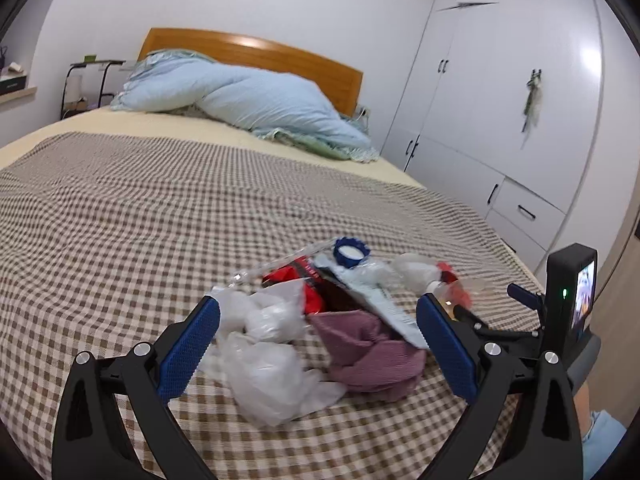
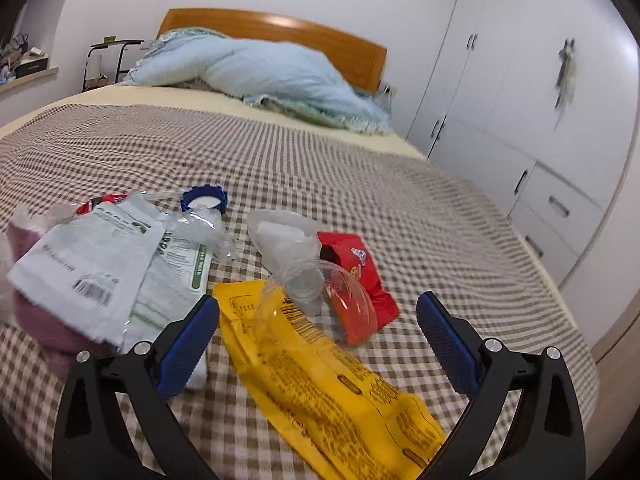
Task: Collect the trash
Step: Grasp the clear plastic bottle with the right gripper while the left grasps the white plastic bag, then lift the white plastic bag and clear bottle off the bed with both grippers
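Bedroom light falls on a bed covered with a brown checked blanket point(image 2: 360, 168), and near its foot edge our trash lies in one loose heap. We take the mauve cloth point(image 1: 368, 356) as our landmark.

Our left gripper point(image 1: 318, 344) hangs over the heap with its jaws spread wide and nothing between the pads; the mauve cloth and a crumpled clear plastic bag point(image 1: 268, 376) just left of it both sit inside the gap. Beyond the cloth lie a red packet point(image 1: 304, 280) and a blue bottle cap point(image 1: 351, 252).

Our right gripper point(image 2: 318, 340) is likewise wide open and empty. To the right of the mauve cloth, past the white printed wrappers point(image 2: 92, 264) draped on it, the yellow wrapper point(image 2: 320, 376) lies flat directly between these jaws. Its long axis runs from far-left to near-right, slanting across the line of the fingers, with a clear plastic cup point(image 2: 340, 296) and a red snack bag point(image 2: 360, 276) at its far end.

We judge the right hand nearer the yellow wrapper; closing across its narrow width looks feasible, though a flat foil on soft blanket may slip.
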Motion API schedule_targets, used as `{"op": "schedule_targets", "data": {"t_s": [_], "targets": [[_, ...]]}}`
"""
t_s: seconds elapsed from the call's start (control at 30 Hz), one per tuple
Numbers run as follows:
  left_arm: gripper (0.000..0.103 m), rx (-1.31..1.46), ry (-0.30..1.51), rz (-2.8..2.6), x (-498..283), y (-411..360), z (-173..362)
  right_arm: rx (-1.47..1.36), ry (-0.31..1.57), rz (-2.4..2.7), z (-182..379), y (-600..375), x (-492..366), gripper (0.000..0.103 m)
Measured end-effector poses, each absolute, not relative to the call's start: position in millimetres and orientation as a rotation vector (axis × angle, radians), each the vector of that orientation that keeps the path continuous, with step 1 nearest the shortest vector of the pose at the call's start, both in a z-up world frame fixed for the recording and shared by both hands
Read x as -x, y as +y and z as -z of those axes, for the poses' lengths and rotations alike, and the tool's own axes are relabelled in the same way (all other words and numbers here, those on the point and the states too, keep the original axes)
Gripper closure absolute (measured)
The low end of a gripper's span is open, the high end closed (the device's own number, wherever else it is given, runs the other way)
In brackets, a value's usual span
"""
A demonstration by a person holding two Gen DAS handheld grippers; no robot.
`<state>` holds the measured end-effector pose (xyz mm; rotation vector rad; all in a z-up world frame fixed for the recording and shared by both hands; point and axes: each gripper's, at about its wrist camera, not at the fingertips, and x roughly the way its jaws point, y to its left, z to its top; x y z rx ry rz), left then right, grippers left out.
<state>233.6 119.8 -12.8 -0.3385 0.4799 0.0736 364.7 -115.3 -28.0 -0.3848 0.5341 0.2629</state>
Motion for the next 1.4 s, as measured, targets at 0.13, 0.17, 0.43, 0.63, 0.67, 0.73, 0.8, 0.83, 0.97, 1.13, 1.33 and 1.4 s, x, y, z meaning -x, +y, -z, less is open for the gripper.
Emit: {"op": "schedule_targets", "data": {"t_s": [0.13,0.17,0.43,0.63,0.67,0.73,0.8,0.83,0.97,1.13,1.33,1.4], "targets": [[0.008,0.360,0.539,-0.070,-240,125,23,0.345,0.590,-0.305,30,-119,-382,0.018],[0.008,0.357,0.551,-0.073,-241,125,25,0.333,0.609,-0.315,31,-120,-385,0.041],[0.008,0.369,0.628,-0.097,-244,129,41,0.284,0.624,-0.335,29,-127,-375,0.045],[0.009,0.385,0.663,-0.129,-240,135,49,0.253,0.556,-0.307,14,-134,-360,0.045],[0.012,0.388,0.663,-0.141,-239,137,51,0.254,0.540,-0.302,11,-135,-356,0.045],[0.018,0.389,0.673,-0.146,-239,139,53,0.254,0.519,-0.294,9,-136,-353,0.045],[0.024,0.387,0.691,-0.146,-241,139,57,0.246,0.499,-0.285,6,-138,-351,0.045],[0.026,0.388,0.700,-0.147,-242,139,59,0.242,0.490,-0.281,5,-140,-351,0.045],[0.057,0.415,0.734,-0.134,-246,140,67,0.245,0.473,-0.277,2,-141,-347,0.045],[0.082,0.436,0.755,-0.096,-247,138,72,0.262,0.473,-0.281,3,-140,-343,0.045],[0.089,0.430,0.717,-0.095,-240,132,63,0.266,0.460,-0.282,1,-142,-337,0.045],[0.090,0.429,0.694,-0.095,-236,132,57,0.267,0.455,-0.283,0,-142,-334,0.045]]}}
